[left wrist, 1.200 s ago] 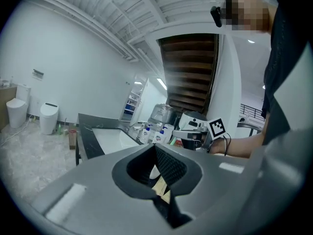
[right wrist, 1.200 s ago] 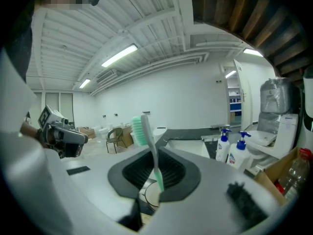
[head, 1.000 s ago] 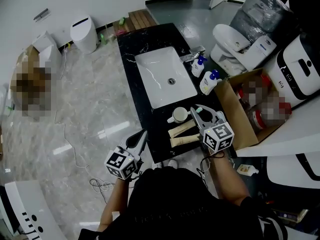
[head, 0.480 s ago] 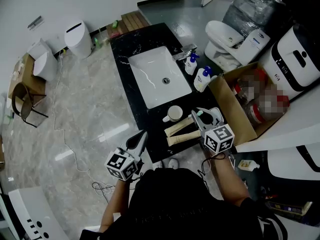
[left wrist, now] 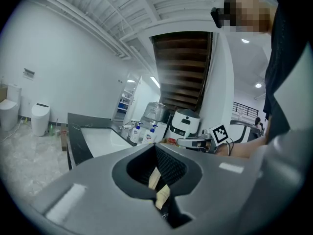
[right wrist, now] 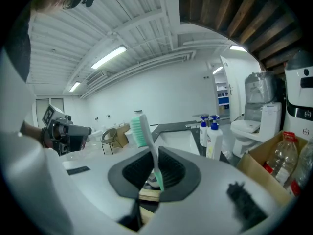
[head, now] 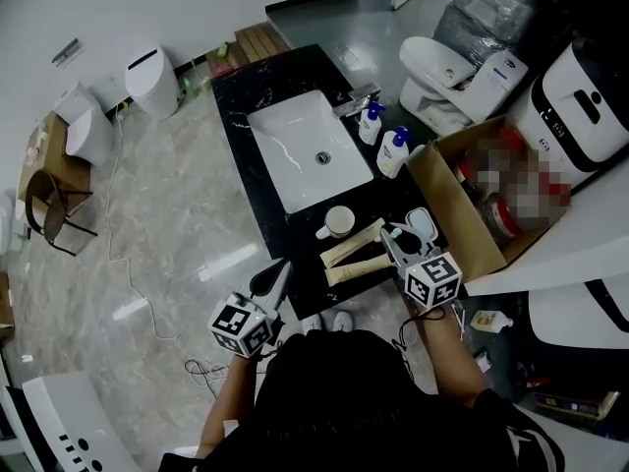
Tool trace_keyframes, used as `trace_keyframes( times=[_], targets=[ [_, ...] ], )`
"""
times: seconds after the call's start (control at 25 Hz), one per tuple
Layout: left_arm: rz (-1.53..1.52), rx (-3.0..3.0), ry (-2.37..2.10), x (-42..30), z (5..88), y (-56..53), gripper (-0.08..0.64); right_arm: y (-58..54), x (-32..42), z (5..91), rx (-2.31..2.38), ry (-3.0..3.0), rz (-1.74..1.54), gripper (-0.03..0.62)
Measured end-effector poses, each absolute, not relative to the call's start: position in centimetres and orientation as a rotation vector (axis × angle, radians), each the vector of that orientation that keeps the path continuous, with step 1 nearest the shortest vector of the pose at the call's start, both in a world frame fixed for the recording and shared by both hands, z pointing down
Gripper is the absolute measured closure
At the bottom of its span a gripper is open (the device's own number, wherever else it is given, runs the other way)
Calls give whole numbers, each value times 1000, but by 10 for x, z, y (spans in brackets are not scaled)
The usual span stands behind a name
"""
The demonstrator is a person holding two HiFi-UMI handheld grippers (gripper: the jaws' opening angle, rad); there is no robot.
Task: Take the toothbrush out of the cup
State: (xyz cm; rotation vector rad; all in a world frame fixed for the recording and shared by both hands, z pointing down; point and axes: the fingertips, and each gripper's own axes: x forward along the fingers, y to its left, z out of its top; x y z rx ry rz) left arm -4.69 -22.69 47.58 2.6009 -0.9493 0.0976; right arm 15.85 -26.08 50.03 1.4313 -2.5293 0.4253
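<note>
A white toothbrush with green bristles stands upright between the jaws of my right gripper, which is shut on its handle. From the head view this gripper hovers over the black counter, right of the white cup, and the toothbrush's green head shows at its tip. The cup stands apart from the brush, just before the sink. My left gripper hangs at the counter's near left edge, jaws together and holding nothing. The left gripper view shows those jaws meeting at the tip.
Two cream tubes lie on the counter between the cup and the near edge. Two pump bottles stand right of the sink. An open cardboard box with bottles sits at the counter's right, with a toilet beyond it.
My right gripper has carried the toothbrush lower and farther from the cup, toward the counter's near right. The left gripper has stayed about where it was.
</note>
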Motion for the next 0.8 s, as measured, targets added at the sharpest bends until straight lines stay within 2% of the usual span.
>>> trace_keyframes(
  times=[0.8],
  targets=[
    [122,2613,-941,-31,473,-223,551,-246,169,516,1400,-2549,463,555]
  ],
)
